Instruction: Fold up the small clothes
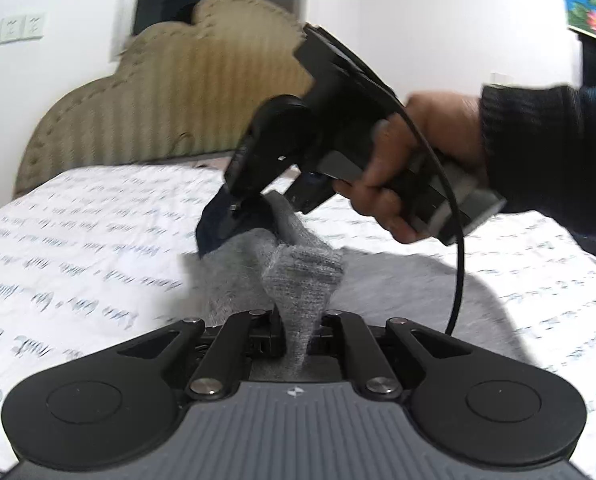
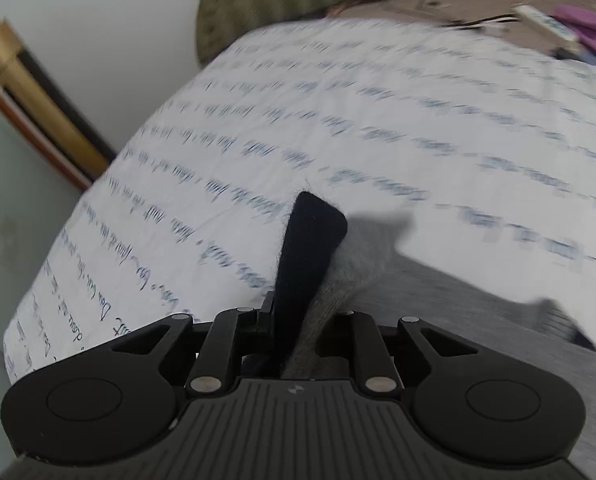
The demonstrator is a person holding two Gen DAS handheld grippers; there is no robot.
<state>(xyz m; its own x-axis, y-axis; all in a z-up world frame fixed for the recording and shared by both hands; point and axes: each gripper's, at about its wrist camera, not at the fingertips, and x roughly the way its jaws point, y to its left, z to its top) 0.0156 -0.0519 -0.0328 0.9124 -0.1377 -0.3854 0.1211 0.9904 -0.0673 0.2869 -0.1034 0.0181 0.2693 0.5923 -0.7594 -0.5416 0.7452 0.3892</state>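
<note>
Both jaws hidden by pinched grey sock [image 1: 298, 276]; bedsheet [image 2: 378, 120] txt blurred

Bedsheet writing [image 2: 338, 132] blurs (unreadable); sock's [image 1: 302, 280] end hides between fingers.

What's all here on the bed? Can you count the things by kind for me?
Grey sock with a dark toe: 1
Hand-held grippers: 2, the left gripper and the right gripper, both clamped on the sock
White printed bedsheet: 1
Padded headboard: 1
Purple cloth at the far edge: 1
Total: 6
</note>
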